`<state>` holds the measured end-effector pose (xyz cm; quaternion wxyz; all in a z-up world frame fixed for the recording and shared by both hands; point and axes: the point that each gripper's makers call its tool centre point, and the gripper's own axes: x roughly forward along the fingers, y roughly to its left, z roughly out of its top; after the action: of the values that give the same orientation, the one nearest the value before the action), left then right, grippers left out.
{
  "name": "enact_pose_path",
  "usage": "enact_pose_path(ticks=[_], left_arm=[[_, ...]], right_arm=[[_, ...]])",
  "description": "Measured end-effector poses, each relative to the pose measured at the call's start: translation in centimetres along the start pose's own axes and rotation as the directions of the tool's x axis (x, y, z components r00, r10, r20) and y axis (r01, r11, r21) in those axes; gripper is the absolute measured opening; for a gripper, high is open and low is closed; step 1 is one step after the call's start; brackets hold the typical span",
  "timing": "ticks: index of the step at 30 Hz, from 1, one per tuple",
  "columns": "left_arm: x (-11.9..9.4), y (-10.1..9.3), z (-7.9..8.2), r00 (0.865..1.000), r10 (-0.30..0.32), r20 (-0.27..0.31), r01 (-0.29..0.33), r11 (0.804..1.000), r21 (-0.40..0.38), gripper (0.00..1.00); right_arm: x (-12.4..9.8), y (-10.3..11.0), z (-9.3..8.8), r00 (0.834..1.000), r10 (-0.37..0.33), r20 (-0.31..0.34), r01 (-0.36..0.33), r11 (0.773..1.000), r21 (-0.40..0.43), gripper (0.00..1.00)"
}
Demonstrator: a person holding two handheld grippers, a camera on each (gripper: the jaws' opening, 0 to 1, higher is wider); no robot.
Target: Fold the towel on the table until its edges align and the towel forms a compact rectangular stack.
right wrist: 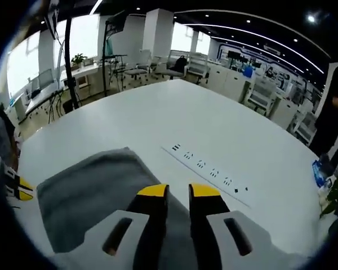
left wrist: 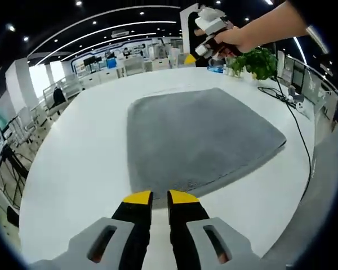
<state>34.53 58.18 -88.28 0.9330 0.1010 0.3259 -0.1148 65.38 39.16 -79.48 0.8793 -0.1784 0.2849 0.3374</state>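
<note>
Towel [left wrist: 200, 140]: grey, lying flat and apparently unfolded on the white table [left wrist: 84, 163], roughly at the table's middle. No fold visible yet, so I judge the task to be at its first step, the approach to the towel's edges.

Left gripper [left wrist: 160, 197]: hovers just short of the towel's near edge, jaws slightly apart with a narrow gap, holding nothing.

Right gripper [right wrist: 178, 190]: in the right gripper view it sits over the towel [right wrist: 96, 197] near one corner, jaws a little apart, nothing between them. In the left gripper view the same gripper [left wrist: 209, 31] is held in a hand [left wrist: 242, 36] above the towel's far side.

Beyond the towel: a power strip [right wrist: 211, 169] set into the table, a potted plant [left wrist: 253, 62] and a black cable [left wrist: 296, 126] off the towel's far corner.

Next move, as I judge it: each gripper must descend onto a towel edge or corner and close on the fabric, then carry that edge across to the opposite one. Risk: pinching both layers unevenly, giving misaligned edges.
</note>
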Motion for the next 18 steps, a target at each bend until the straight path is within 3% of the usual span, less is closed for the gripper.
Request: enact_pose_path(ticks=[12, 18], left_arm=[[-2.1, -4.2, 5.6, 0.995, -0.048, 0.087, 0.043, 0.997, 0.064, 0.14], [-2.2, -6.5, 7.1, 0.991, -0.087, 0.103, 0.077, 0.992, 0.097, 0.16]], right_arm=[[-2.8, -1.9, -2.0, 1.000, 0.003, -0.003, -0.003, 0.998, 0.060, 0.27], [-3.8, -3.0, -2.9, 1.000, 0.000, -0.004, 0.001, 0.997, 0.082, 0.30]])
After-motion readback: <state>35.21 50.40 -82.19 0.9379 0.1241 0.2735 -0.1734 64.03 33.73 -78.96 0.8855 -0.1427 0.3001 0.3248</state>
